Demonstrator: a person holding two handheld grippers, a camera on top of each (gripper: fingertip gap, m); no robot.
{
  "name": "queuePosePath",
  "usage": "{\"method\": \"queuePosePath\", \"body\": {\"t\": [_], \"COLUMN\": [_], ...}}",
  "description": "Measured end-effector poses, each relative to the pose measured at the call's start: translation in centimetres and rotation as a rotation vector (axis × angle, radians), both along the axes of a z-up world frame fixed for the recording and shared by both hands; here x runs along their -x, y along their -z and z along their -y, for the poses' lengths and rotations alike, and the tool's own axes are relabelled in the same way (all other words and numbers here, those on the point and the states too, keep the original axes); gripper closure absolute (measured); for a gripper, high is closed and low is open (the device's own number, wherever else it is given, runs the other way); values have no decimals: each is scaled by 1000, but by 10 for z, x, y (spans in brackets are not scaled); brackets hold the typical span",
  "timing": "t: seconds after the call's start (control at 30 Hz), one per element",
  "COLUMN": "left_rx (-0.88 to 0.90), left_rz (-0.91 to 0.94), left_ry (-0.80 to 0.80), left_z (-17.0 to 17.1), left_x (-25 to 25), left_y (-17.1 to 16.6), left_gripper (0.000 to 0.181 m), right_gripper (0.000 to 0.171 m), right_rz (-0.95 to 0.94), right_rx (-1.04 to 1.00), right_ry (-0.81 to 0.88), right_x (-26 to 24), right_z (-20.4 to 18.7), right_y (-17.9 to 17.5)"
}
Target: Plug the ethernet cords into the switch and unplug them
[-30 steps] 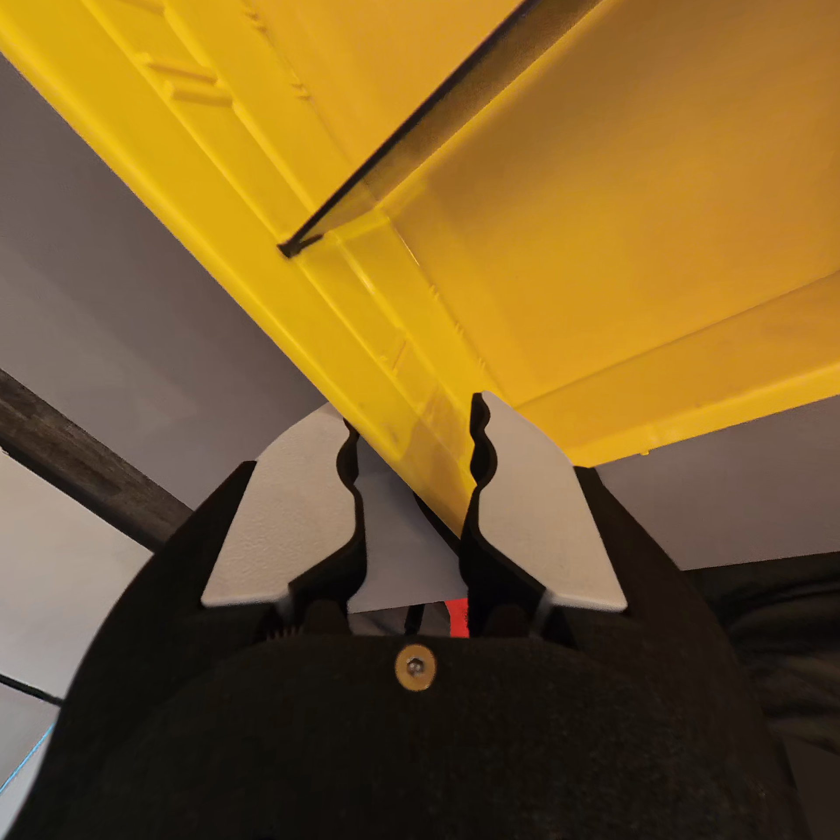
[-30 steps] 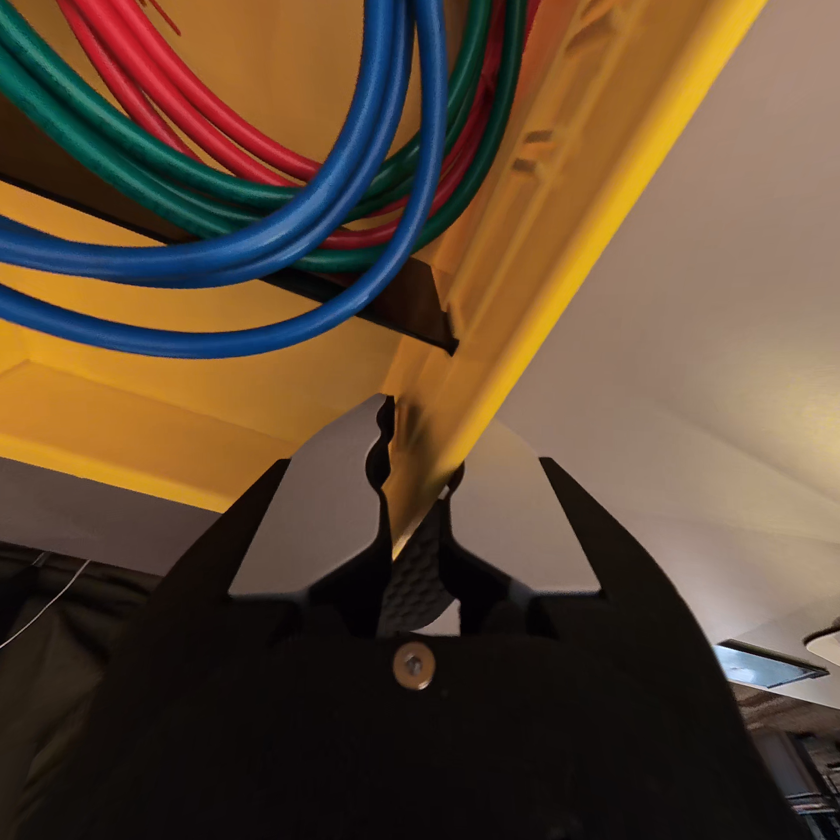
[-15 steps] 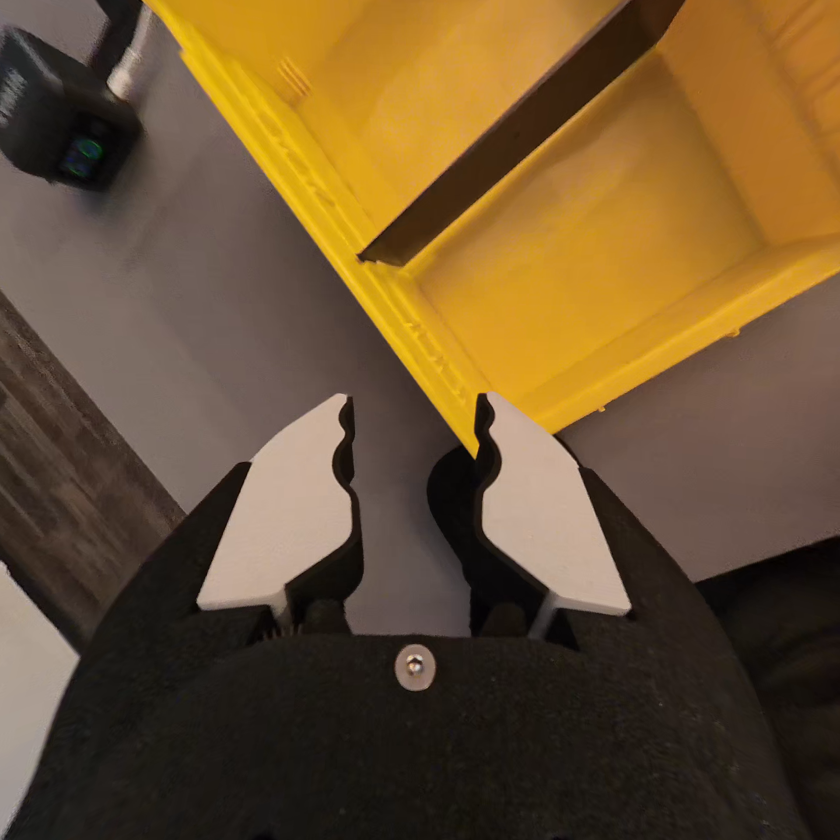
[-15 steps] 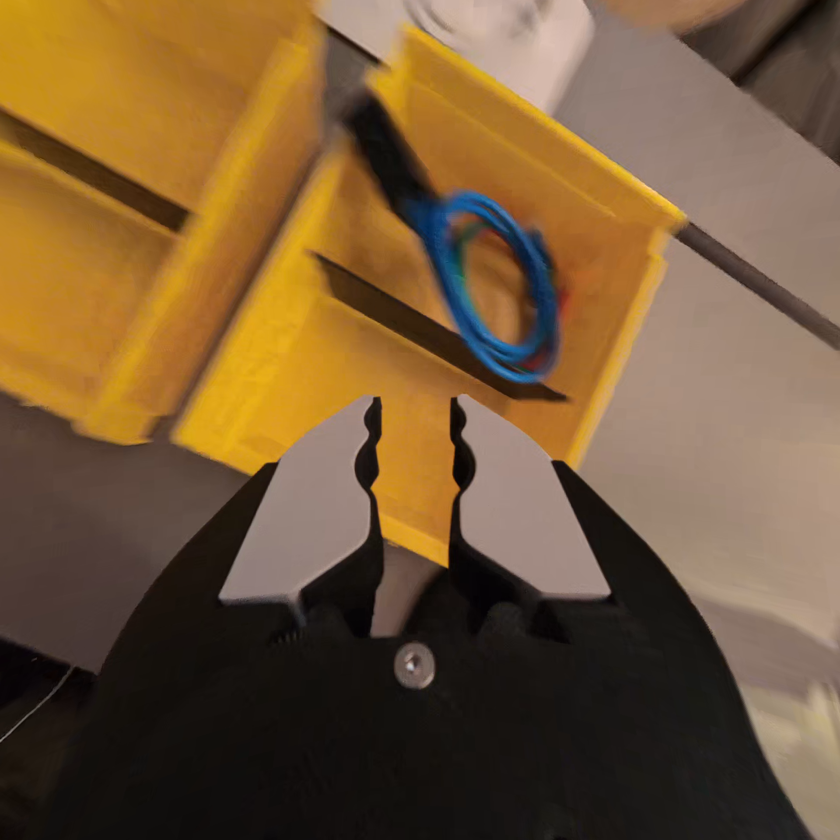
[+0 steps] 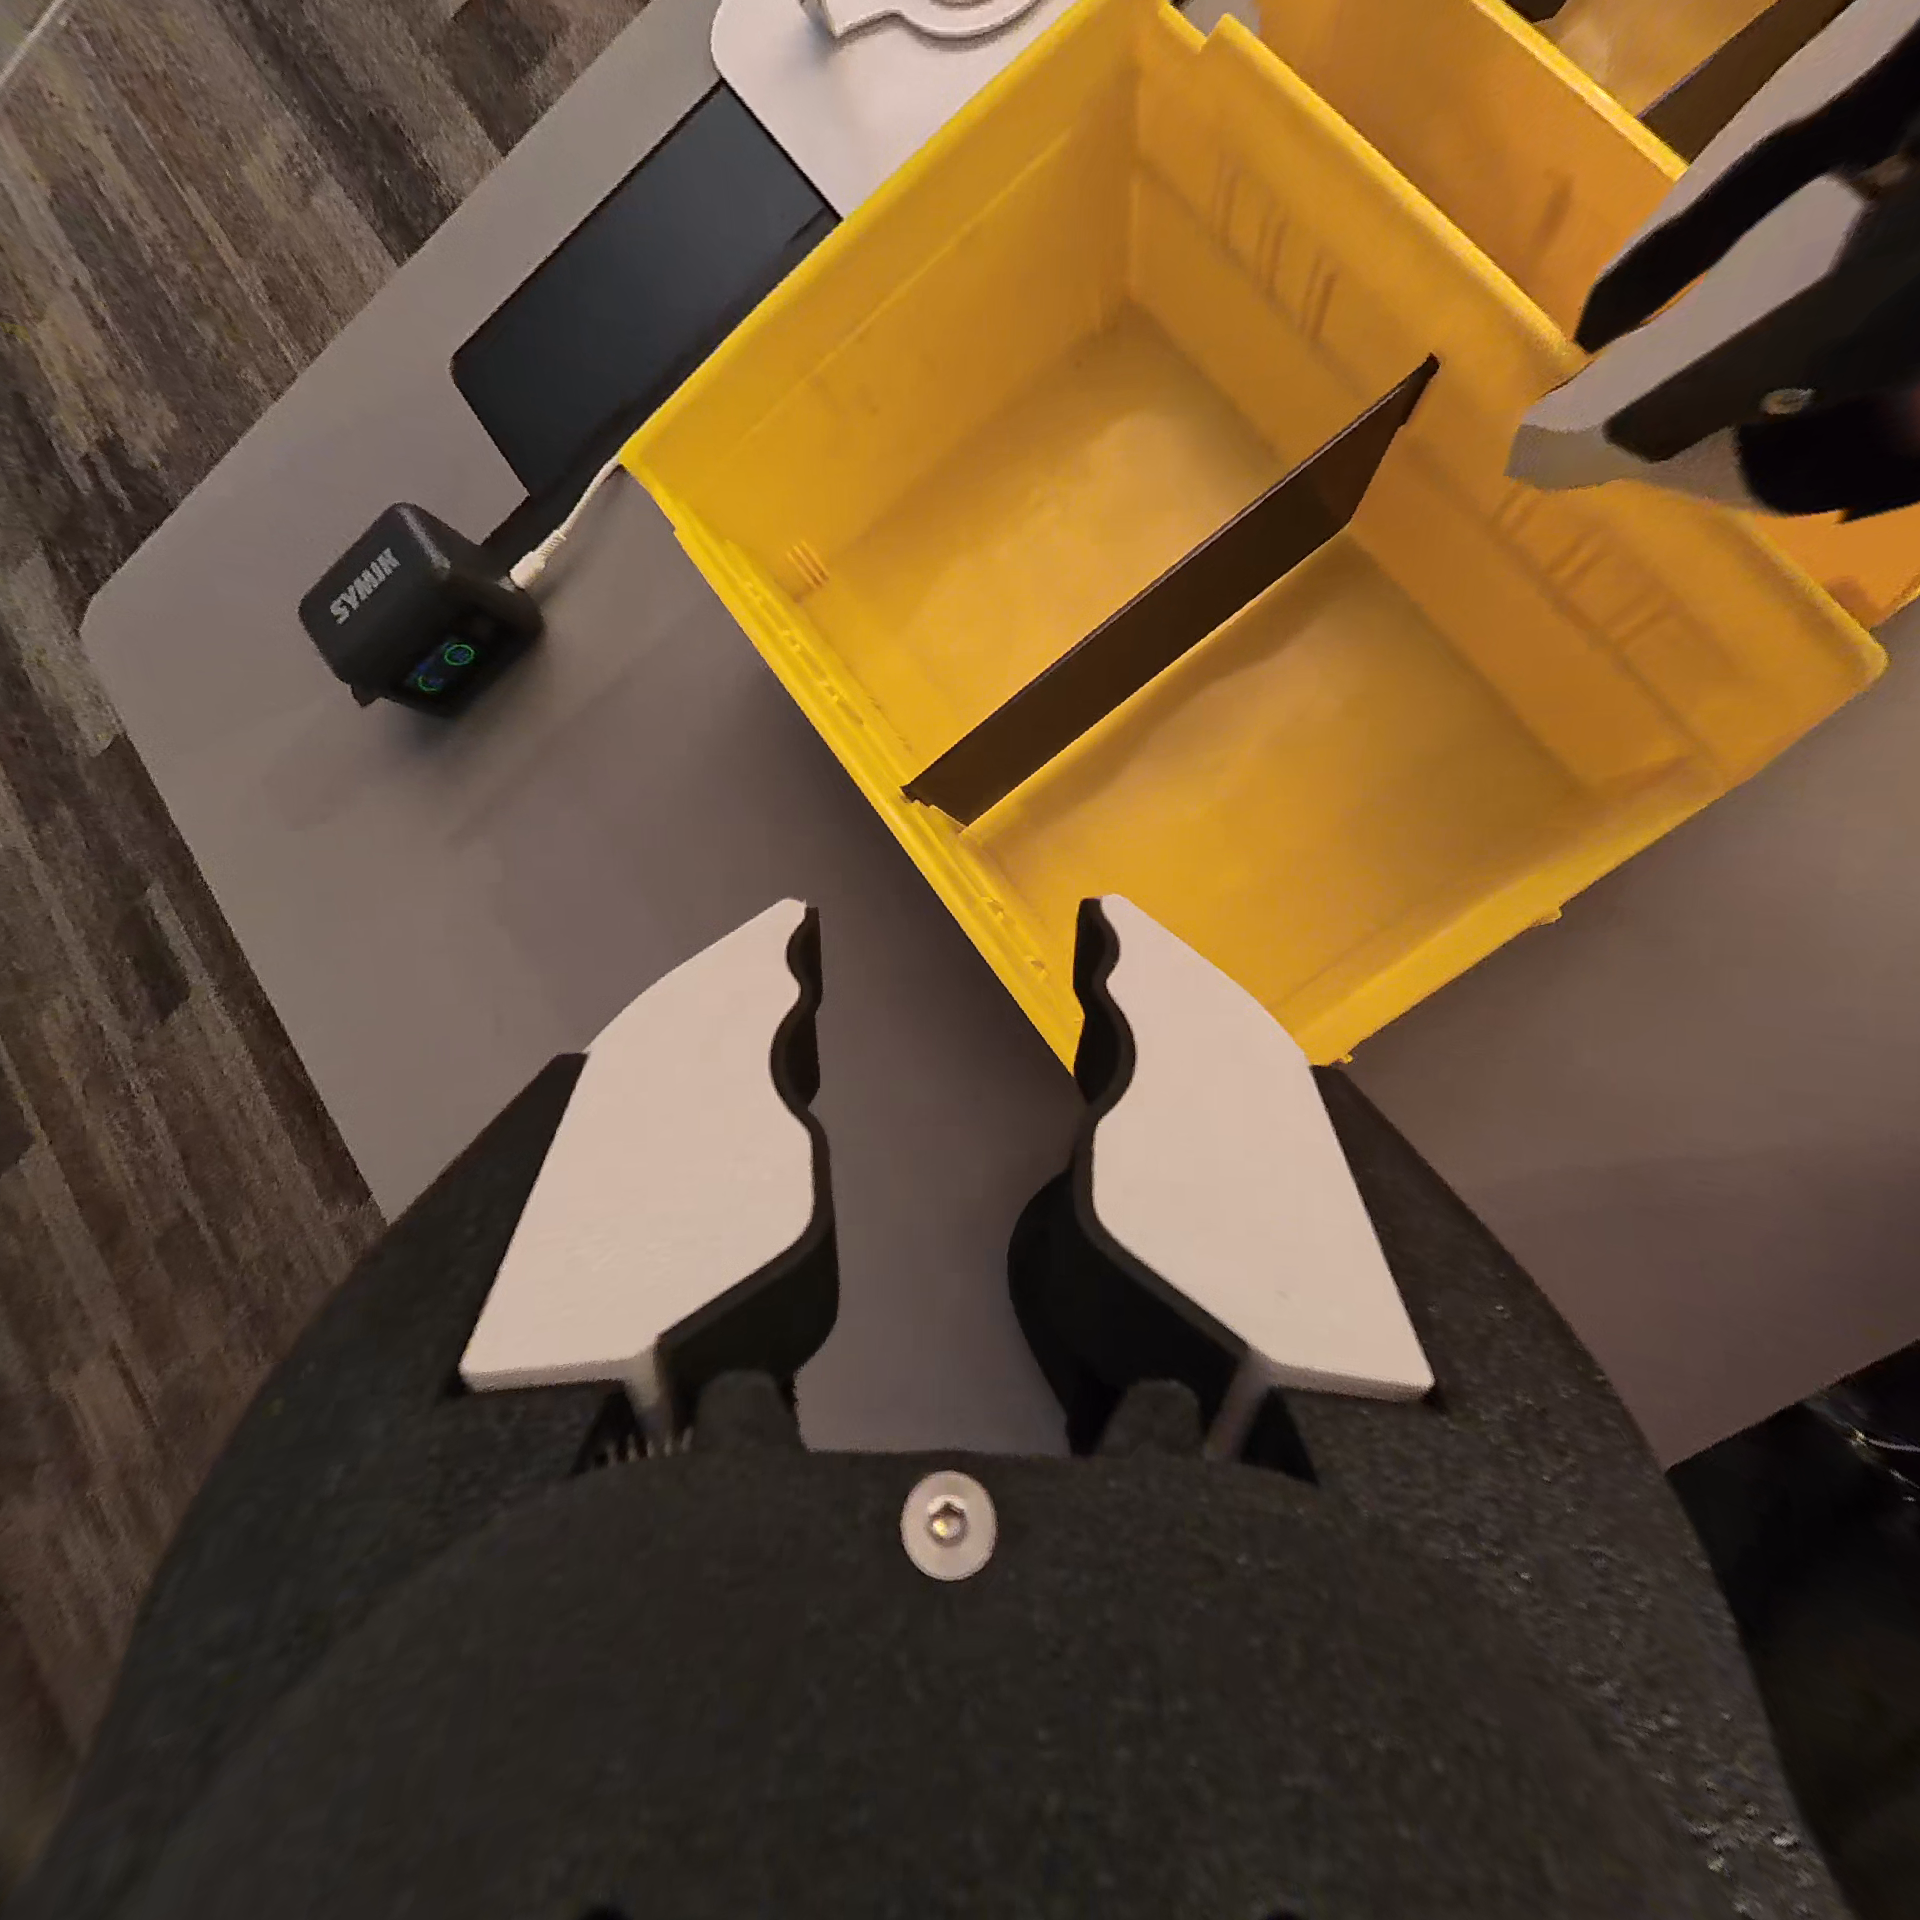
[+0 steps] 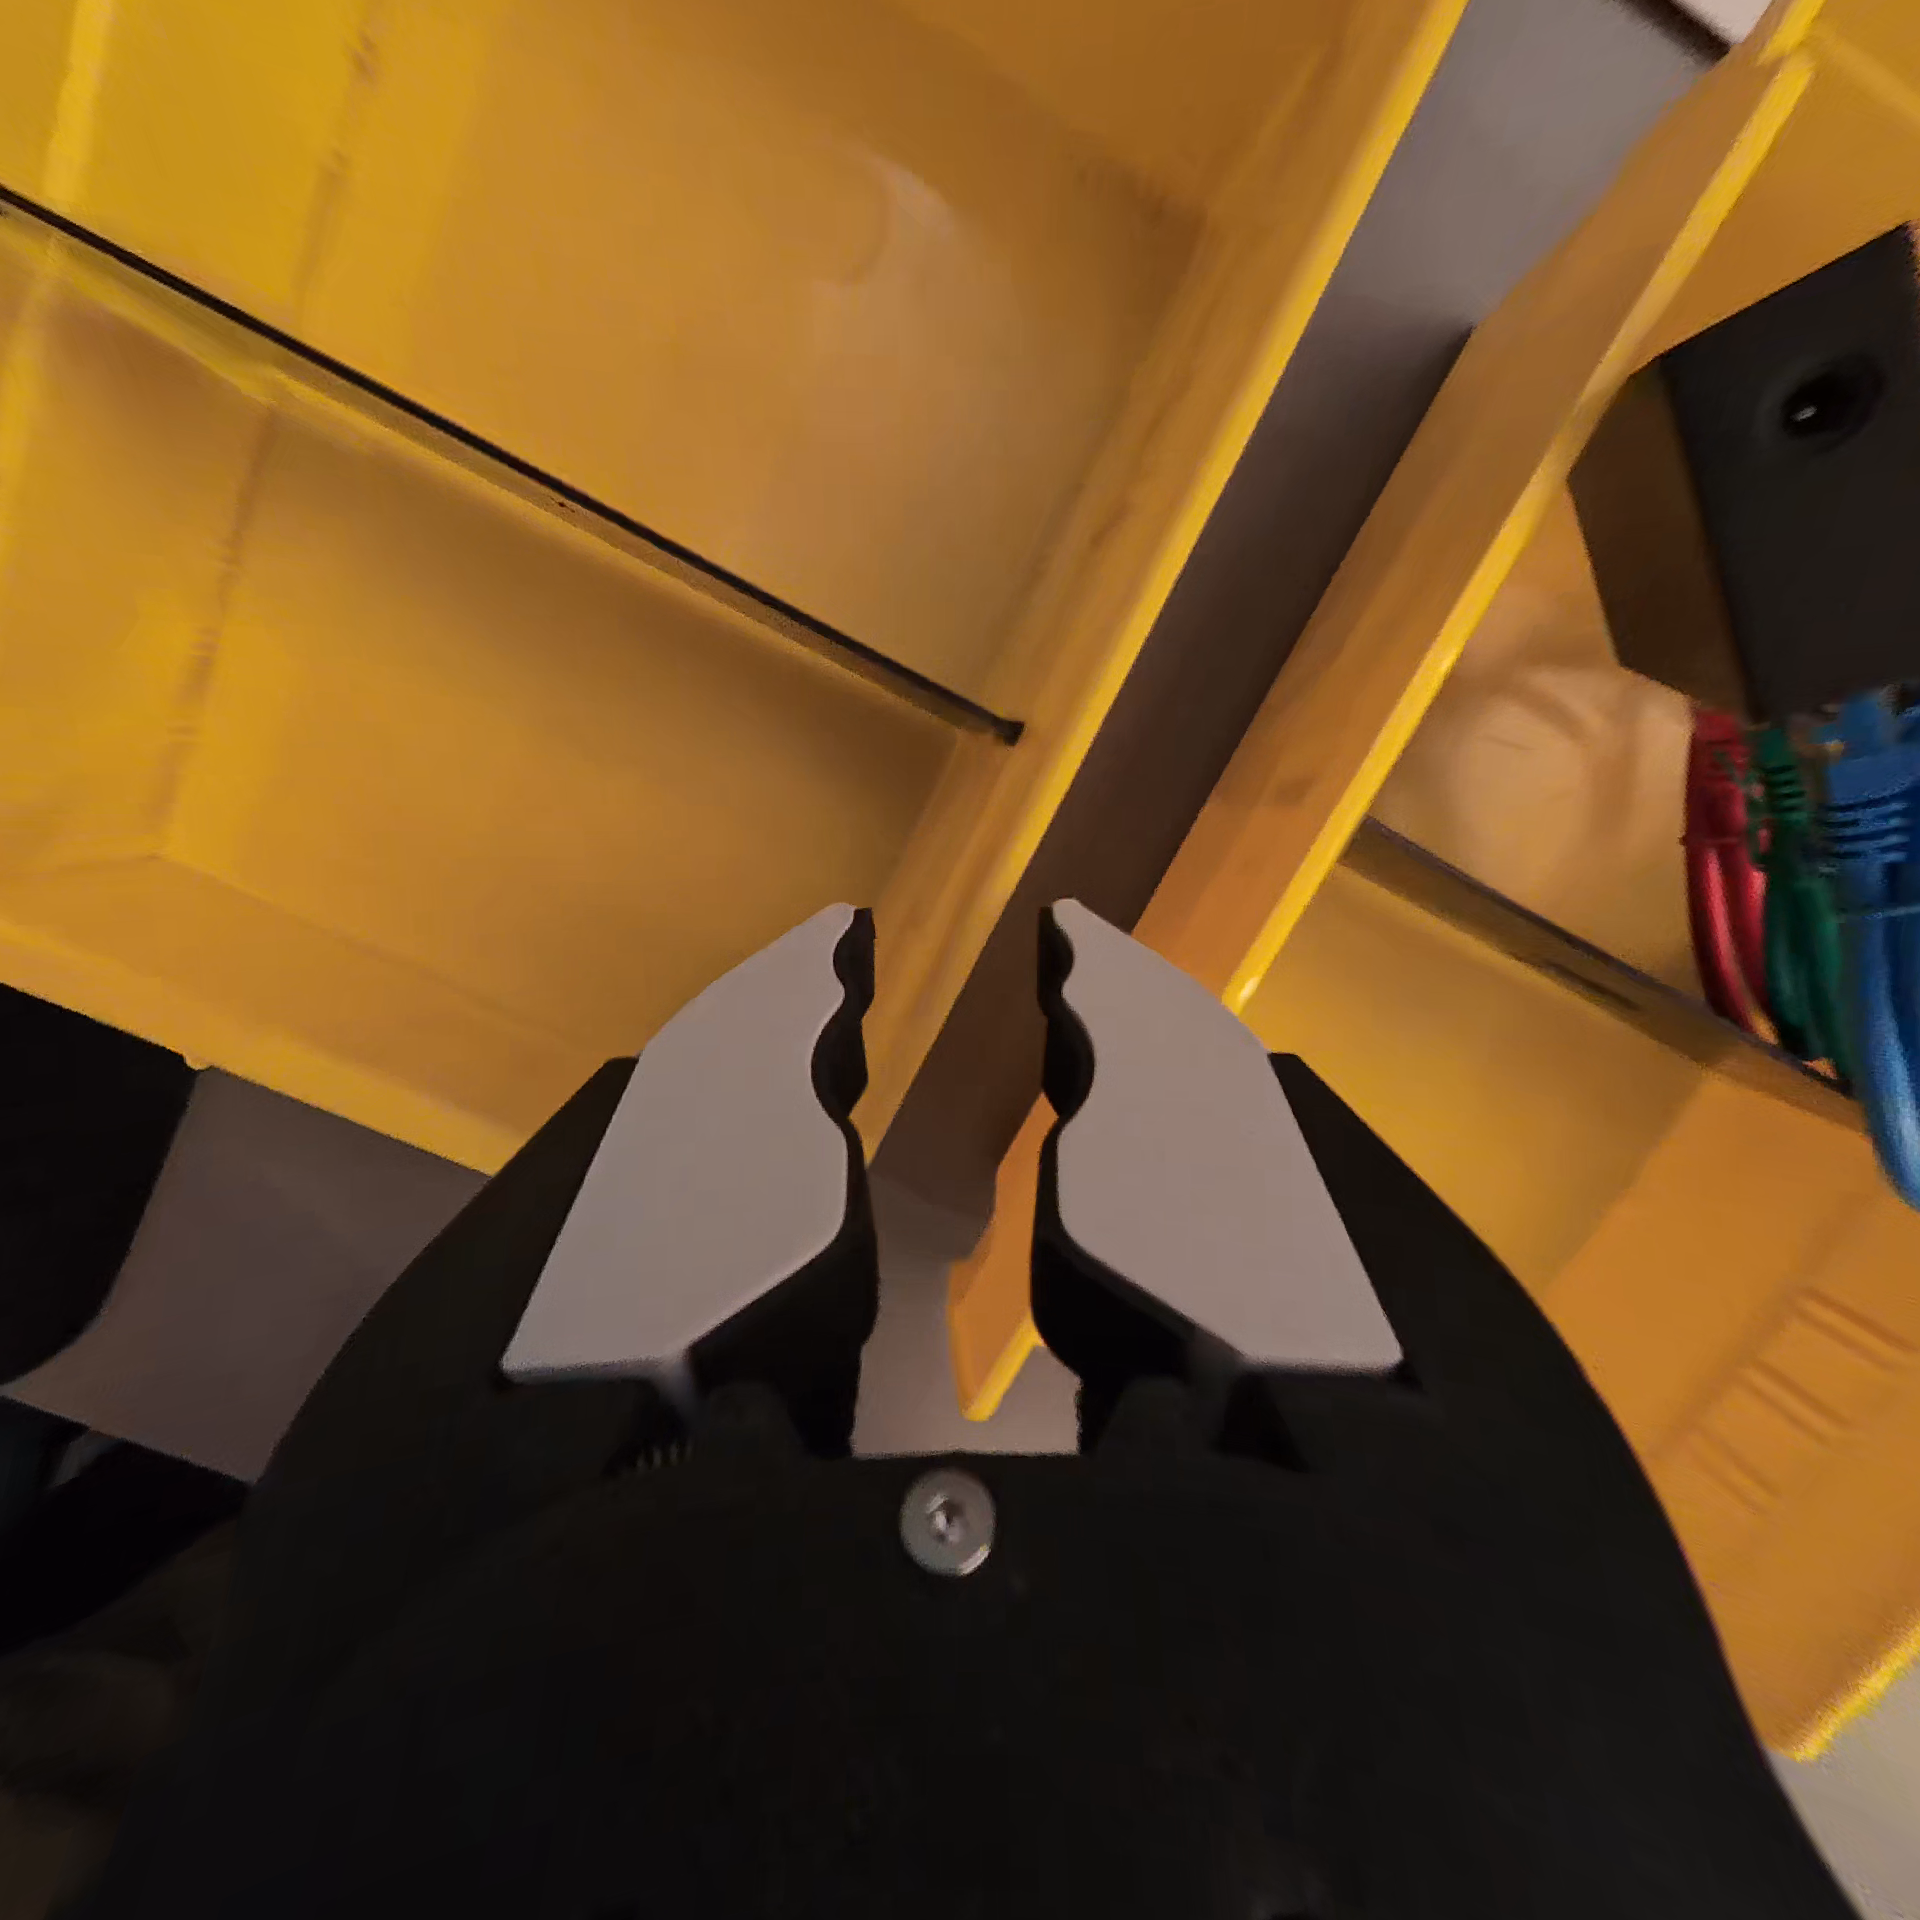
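Note:
A black switch [image 6: 1787,520] lies in the right yellow bin [image 6: 1455,665], at the right edge of the right wrist view. Red [image 6: 1725,862], green [image 6: 1792,883] and blue [image 6: 1870,852] ethernet cords are plugged into its lower face. My right gripper [image 6: 954,914] is open and empty over the gap between the two bins, left of the switch. My left gripper [image 5: 945,914] is open and empty above the grey table [image 5: 520,883], at the near corner of the empty left yellow bin [image 5: 1766,665]. The right gripper also shows in the left wrist view [image 5: 1553,400], over that bin's far side.
Each bin has a black divider [image 5: 1174,613] across it. A small black device with green lights [image 5: 416,613] and a white cable sits on the table left of the bin. A flat black pad [image 5: 644,312] lies behind it. Wood-look floor [image 5: 156,312] lies beyond the table edge. The tips of one gripper are about 20 cm away from the tips of the other. To reach the black switch [image 6: 1787,520] in a straight line is about 11 cm for my right fingers, about 30 cm for my left.
My right gripper has let go of the bin wall, opened and swung left to the gap between the bins. My left gripper has risen up and away from the left bin's wall.

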State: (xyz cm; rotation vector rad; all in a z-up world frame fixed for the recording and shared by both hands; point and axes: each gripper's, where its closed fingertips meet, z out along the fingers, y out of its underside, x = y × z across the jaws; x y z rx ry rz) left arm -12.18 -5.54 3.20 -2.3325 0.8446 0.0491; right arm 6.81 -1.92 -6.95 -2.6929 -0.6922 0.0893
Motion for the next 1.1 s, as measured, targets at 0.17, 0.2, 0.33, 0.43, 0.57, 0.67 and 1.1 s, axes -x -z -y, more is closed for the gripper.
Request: {"method": "queuePosePath", "body": {"t": [0.17, 0.2, 0.33, 0.43, 0.57, 0.67, 1.1], "left_rx": [-17, -23, -69, -166, -360, -497, -485], "left_rz": [29, 33, 1, -49, -153, -243, -306], "left_ry": [14, 16, -8, -38, -164, -197, -137], "left_z": [1, 0, -6, -19, -41, -46, -45], "left_x": [0, 0, 2, 4, 21, 32, 31], "left_y": [-5, -6, -11, -21, -47, -66, -58], "left_gripper": [135, 136, 136, 136, 135, 135, 139], "right_gripper": [143, 145, 148, 149, 157, 156, 159], "right_rz": [-31, -26, -24, -15, 13, 28, 0], "right_rx": [99, 107, 134, 193, 182, 185, 143], "right_ry": [49, 59, 112, 104, 122, 140, 174], "right_x": [7, 7, 6, 9, 6, 4, 16], "right_z": [3, 3, 3, 12, 10, 8, 2], "right_y": [18, 21, 31, 42, 48, 49, 50]}}
